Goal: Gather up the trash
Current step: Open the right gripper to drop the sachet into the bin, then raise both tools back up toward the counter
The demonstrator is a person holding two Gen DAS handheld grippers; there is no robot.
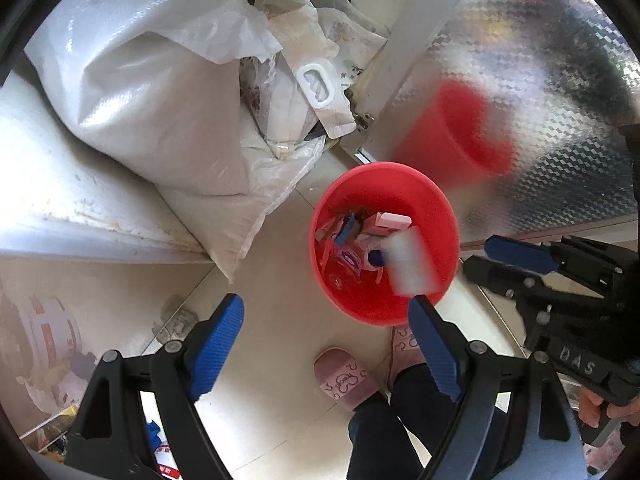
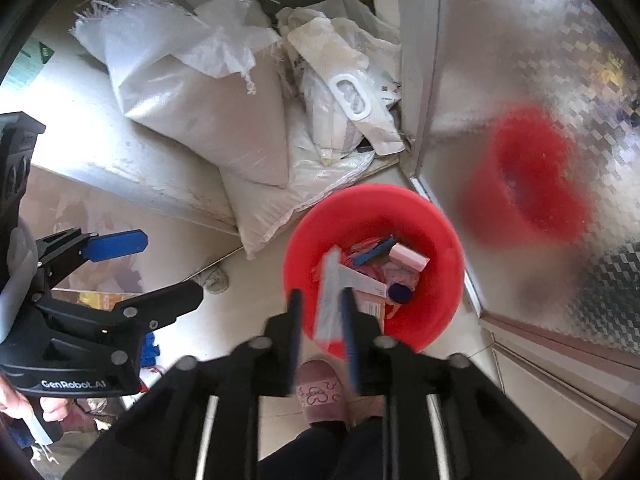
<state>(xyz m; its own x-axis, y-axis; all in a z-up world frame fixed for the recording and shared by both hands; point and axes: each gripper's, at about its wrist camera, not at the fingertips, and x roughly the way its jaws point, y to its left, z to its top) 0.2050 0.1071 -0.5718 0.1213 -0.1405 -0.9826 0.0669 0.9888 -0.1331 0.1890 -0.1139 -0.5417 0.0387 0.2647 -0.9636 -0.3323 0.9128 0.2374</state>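
Both grippers point steeply down over the red bucket [image 2: 440, 216]. The left gripper [image 1: 328, 344] hangs beside its near rim with the blue pads spread wide and nothing between them. The right gripper [image 2: 322, 320] is above the near rim, its jaws a little parted; a blurred white piece [image 2: 330, 300] sits between them, apparently not pressed.

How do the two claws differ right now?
1. The left claw stands wide open with nothing between its blue fingers; the right claw is only slightly parted, with a blurred white piece in the gap.
2. In the right-hand view the left claw looks sharp, while the right claw's fingers are smeared by motion.

Both are black with blue pads, held by a person's hands above the red bin.
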